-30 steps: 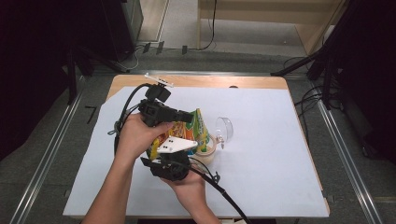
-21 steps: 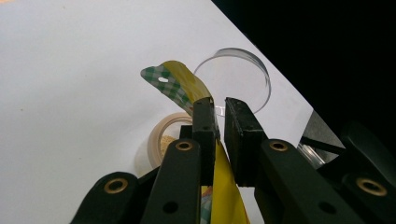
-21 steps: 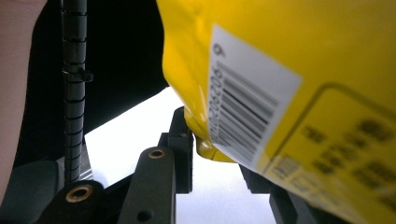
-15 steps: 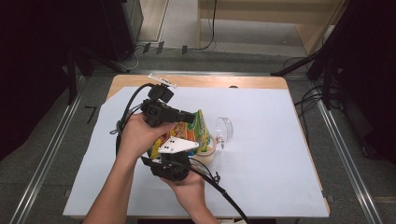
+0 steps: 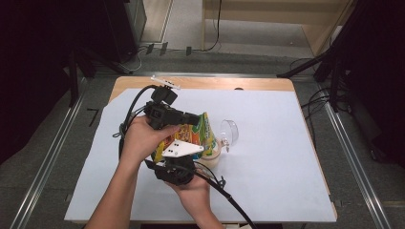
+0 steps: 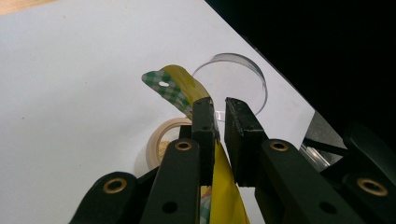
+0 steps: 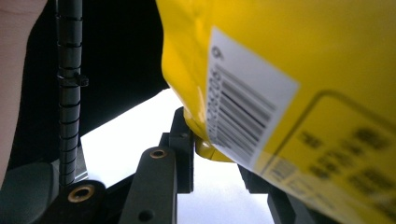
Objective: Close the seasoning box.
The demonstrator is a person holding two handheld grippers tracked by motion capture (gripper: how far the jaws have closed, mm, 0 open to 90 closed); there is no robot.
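Note:
A yellow snack bag (image 5: 200, 136) with orange and green print is held up over the white sheet between both grippers. My left gripper (image 5: 191, 118) comes in from the left and is shut on the bag's top edge (image 6: 219, 163); in the left gripper view (image 6: 217, 109) a green-checked strip (image 6: 175, 88) curls up past the pads. My right gripper (image 5: 180, 157) sits below, nearer the person, shut on the bag's lower corner (image 7: 210, 151). In the right gripper view (image 7: 215, 154) the bag's barcode label (image 7: 243, 121) fills the right side and hides the right jaw.
A clear round lid (image 5: 230, 131) (image 6: 233, 79) stands on edge just right of the bag. A beige round cup (image 5: 212, 156) (image 6: 161, 142) sits under the bag. A white sheet (image 5: 277, 157) covers the wooden table (image 5: 215, 83). Cables trail from both grippers.

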